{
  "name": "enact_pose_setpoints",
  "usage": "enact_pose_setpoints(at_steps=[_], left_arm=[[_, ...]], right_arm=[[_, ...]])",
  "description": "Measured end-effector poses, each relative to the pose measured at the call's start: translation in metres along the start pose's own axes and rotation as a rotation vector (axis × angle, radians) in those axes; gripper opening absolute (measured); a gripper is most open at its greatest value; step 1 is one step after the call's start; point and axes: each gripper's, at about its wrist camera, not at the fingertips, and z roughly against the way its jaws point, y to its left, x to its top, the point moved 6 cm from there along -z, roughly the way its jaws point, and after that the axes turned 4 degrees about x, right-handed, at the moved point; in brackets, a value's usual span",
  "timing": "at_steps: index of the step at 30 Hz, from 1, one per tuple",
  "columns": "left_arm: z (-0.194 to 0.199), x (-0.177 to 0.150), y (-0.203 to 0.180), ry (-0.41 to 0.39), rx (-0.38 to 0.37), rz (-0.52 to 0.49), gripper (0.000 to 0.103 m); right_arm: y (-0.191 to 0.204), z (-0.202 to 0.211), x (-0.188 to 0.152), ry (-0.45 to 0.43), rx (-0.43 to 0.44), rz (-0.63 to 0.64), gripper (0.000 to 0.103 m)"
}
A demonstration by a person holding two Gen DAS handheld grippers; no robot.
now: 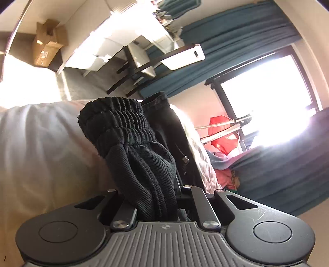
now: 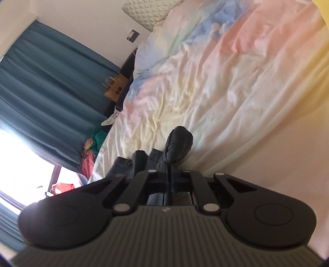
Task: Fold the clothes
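A black garment with a ribbed elastic band (image 1: 117,125) fills the middle of the left wrist view. My left gripper (image 1: 158,197) is shut on its bunched cloth, and the band stands up past the fingers over the white bedding (image 1: 41,143). More of the black garment (image 1: 168,133) runs behind it. In the right wrist view my right gripper (image 2: 169,166) is shut on a dark ribbed corner of the garment (image 2: 178,143), held just above the pastel bed cover (image 2: 216,82). Dark cloth (image 2: 139,162) hangs to the left of the fingers.
Teal curtains (image 2: 45,82) and a bright window (image 1: 267,86) stand beside the bed. A pile of coloured clothes (image 2: 92,147) lies on the floor by the bed edge. A paper bag (image 2: 114,88), a cardboard box (image 1: 47,47) and a quilted pillow (image 2: 150,12) are farther off.
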Motion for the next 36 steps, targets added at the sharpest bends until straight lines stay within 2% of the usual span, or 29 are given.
enact_pose_setpoints(at_steps=[3, 5, 9, 12, 16, 19, 20, 22, 24, 25, 26, 27, 29, 31, 32, 33, 36], left_arm=[[-0.026, 0.02, -0.035, 0.005, -0.006, 0.034, 0.009], [-0.058, 0.037, -0.063, 0.006, 0.007, 0.05, 0.009], [-0.14, 0.073, -0.126, -0.01, 0.05, 0.005, 0.009], [-0.22, 0.086, -0.168, -0.022, 0.127, -0.048, 0.009], [-0.329, 0.097, -0.192, -0.045, 0.236, -0.085, 0.009], [-0.389, 0.095, -0.194, -0.078, 0.341, -0.165, 0.01], [-0.407, 0.092, -0.192, -0.069, 0.382, -0.192, 0.011], [-0.436, 0.082, -0.182, -0.028, 0.443, -0.218, 0.013], [-0.452, 0.077, -0.173, 0.0, 0.462, -0.225, 0.017], [-0.453, 0.077, -0.175, 0.011, 0.441, -0.242, 0.019], [-0.454, 0.076, -0.177, 0.021, 0.421, -0.259, 0.025], [-0.455, 0.076, -0.179, 0.031, 0.4, -0.276, 0.036], [-0.449, 0.075, -0.182, 0.066, 0.353, -0.302, 0.047], [-0.432, 0.073, -0.183, 0.102, 0.318, -0.326, 0.05], [-0.422, 0.072, -0.184, 0.109, 0.297, -0.335, 0.056], [-0.404, 0.069, -0.182, 0.105, 0.271, -0.342, 0.067], [-0.346, 0.058, -0.172, 0.083, 0.207, -0.344, 0.081]], right_arm=[[0.024, -0.015, 0.008, 0.002, 0.013, 0.043, 0.006], [0.047, -0.034, 0.015, 0.002, 0.017, 0.068, 0.005], [0.107, -0.092, 0.025, -0.031, 0.037, 0.184, 0.005], [0.148, -0.15, 0.024, -0.04, 0.03, 0.258, 0.005], [0.18, -0.231, 0.011, -0.062, -0.021, 0.367, 0.004], [0.203, -0.29, 0.002, -0.08, -0.06, 0.45, 0.003], [0.205, -0.305, -0.001, -0.094, -0.083, 0.493, 0.003], [0.198, -0.333, -0.007, -0.07, -0.143, 0.535, 0.003], [0.19, -0.325, -0.006, -0.052, -0.131, 0.531, 0.003], [0.185, -0.321, -0.005, -0.043, -0.121, 0.528, 0.003], [0.181, -0.316, -0.005, -0.035, -0.112, 0.524, 0.003], [0.176, -0.311, -0.004, -0.027, -0.102, 0.521, 0.003], [0.167, -0.301, -0.002, -0.01, -0.083, 0.514, 0.003], [0.158, -0.291, -0.001, 0.007, -0.065, 0.507, 0.005], [0.154, -0.286, 0.0, 0.016, -0.055, 0.504, 0.005], [0.149, -0.281, 0.001, 0.024, -0.046, 0.5, 0.005], [0.132, -0.261, 0.0, 0.061, -0.014, 0.452, 0.007]])
